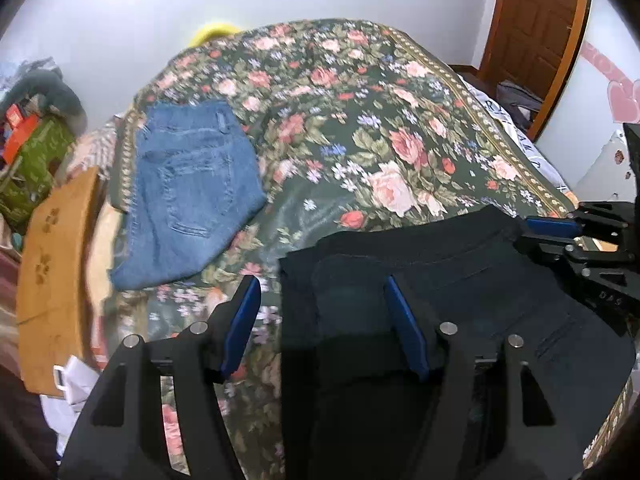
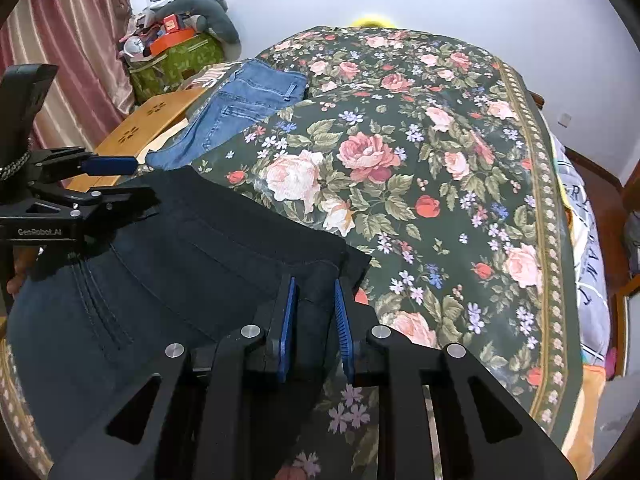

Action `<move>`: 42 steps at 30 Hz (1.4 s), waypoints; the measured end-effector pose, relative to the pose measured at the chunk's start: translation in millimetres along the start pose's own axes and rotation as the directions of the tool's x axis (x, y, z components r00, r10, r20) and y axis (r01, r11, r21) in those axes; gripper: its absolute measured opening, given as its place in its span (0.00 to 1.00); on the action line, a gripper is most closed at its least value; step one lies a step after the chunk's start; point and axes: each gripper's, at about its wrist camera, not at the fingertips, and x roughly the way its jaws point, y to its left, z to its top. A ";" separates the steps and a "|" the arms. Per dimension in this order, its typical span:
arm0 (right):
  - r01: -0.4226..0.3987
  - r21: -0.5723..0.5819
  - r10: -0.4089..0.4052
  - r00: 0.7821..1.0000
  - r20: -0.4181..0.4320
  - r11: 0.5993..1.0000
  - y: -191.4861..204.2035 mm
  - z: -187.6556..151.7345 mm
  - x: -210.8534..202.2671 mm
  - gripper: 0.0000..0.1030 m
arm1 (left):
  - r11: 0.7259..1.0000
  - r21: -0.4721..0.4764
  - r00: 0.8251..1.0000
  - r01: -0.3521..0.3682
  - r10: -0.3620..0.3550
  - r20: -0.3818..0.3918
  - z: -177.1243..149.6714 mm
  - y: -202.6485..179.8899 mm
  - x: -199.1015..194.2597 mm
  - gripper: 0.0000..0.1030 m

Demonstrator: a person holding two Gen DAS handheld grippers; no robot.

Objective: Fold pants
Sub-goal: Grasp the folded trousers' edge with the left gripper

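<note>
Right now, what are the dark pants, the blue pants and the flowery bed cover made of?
The dark pants look like black or very dark denim: matte, with stitched seam lines and a pocket. The blue pants look like faded denim, with paler worn patches, a belt loop and a back pocket. The flowery bed cover looks like smooth printed woven cloth, perhaps cotton, with a slight sheen; its fibre cannot be told.
</note>
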 end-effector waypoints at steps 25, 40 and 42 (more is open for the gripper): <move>-0.131 0.182 0.126 0.991 0.037 0.975 8.4 -52.0 -51.3 0.79 | 0.972 -0.188 0.976 0.142 -0.168 -0.135 -48.2 9.4 -20.1 0.98; -0.307 0.255 0.324 0.946 -0.026 0.917 6.9 -45.0 -19.4 0.53 | 0.923 -0.240 0.924 0.300 -0.344 -0.167 -31.2 12.6 3.6 0.65; -0.301 0.260 0.318 0.948 -0.024 0.917 6.7 -43.6 -19.5 0.47 | 0.929 -0.229 0.930 0.290 -0.330 -0.160 -29.8 9.7 0.4 0.58</move>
